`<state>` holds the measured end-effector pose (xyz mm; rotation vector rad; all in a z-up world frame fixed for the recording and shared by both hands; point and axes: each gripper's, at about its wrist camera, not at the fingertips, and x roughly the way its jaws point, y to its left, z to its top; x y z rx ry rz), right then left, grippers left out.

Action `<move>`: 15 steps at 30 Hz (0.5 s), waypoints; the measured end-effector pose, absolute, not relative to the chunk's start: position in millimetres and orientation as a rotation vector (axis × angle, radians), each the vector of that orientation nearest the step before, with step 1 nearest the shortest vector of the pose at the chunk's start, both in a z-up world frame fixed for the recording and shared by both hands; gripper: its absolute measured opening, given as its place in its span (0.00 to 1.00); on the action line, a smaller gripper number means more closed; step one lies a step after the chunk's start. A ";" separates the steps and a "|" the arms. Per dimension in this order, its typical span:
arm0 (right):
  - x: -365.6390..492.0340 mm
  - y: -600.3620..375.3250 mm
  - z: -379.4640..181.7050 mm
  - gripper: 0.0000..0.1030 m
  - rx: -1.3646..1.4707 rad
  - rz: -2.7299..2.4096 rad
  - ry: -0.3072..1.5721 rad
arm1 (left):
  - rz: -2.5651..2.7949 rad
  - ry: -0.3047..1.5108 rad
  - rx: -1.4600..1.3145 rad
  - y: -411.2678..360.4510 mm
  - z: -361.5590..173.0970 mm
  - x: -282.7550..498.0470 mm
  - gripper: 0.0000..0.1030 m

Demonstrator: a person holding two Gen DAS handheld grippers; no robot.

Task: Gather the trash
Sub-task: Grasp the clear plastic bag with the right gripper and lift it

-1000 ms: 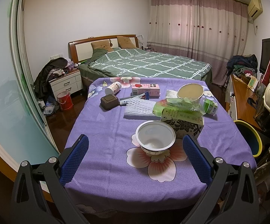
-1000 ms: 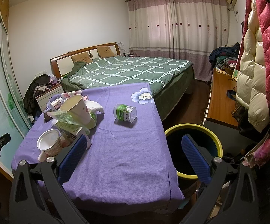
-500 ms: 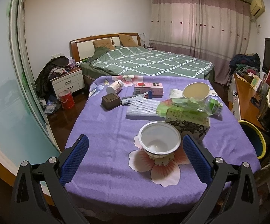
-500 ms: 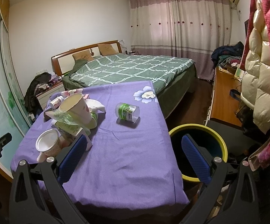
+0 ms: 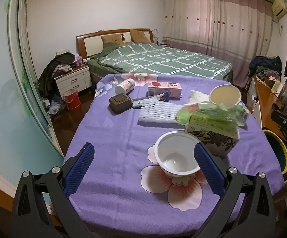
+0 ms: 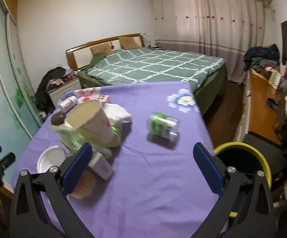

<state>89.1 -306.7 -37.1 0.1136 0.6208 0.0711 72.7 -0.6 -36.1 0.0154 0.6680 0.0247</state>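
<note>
Both hand-held grippers released: left (image 5: 143,162), right (image 6: 142,161). Bowl (image 5: 176,155) on bench (image 5: 107,130) just touches your left gripper's right pad. Jar (image 6: 162,126) lies ahead of right gripper; bin (image 6: 262,162) beside bench. Centre the bowl rim, then close gently; thin plastic probably flexes.

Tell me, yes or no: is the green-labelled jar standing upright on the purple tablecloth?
No. In the right wrist view the green-labelled jar lies on its side on the purple tablecloth, apart from the other litter.
</note>
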 end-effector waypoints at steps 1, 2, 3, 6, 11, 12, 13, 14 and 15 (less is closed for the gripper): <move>93.6 -300.2 -35.4 0.94 0.109 0.089 0.616 | 0.028 0.670 0.014 0.3 -37.4 74.8 0.96; 96.0 -296.2 -33.5 0.94 0.105 0.097 0.613 | 0.033 0.673 0.012 2.7 -38.3 78.7 0.97; 97.9 -290.2 -31.4 0.94 0.101 0.113 0.606 | 0.037 0.674 0.011 3.7 -38.9 81.0 0.96; 100.2 -269.6 -28.9 0.91 0.082 0.169 0.591 | 0.052 0.669 0.008 8.9 -39.4 87.9 0.97; 108.5 -240.7 -41.1 0.72 0.037 0.253 0.655 | 0.065 0.667 0.011 16.2 -41.6 95.3 0.97; 111.5 -234.1 -44.0 0.71 0.018 0.258 0.669 | 0.065 0.668 0.010 17.4 -42.8 97.0 0.97; 113.4 -228.8 -46.6 0.71 0.008 0.265 0.679 | 0.063 0.670 0.010 18.5 -43.1 97.1 0.97; 114.4 -225.7 -48.5 0.71 0.005 0.269 0.684 | 0.063 0.671 0.008 19.4 -43.6 97.6 0.97; 116.1 -221.9 -49.8 0.71 0.000 0.272 0.687 | 0.063 0.674 0.007 19.9 -44.5 97.5 0.96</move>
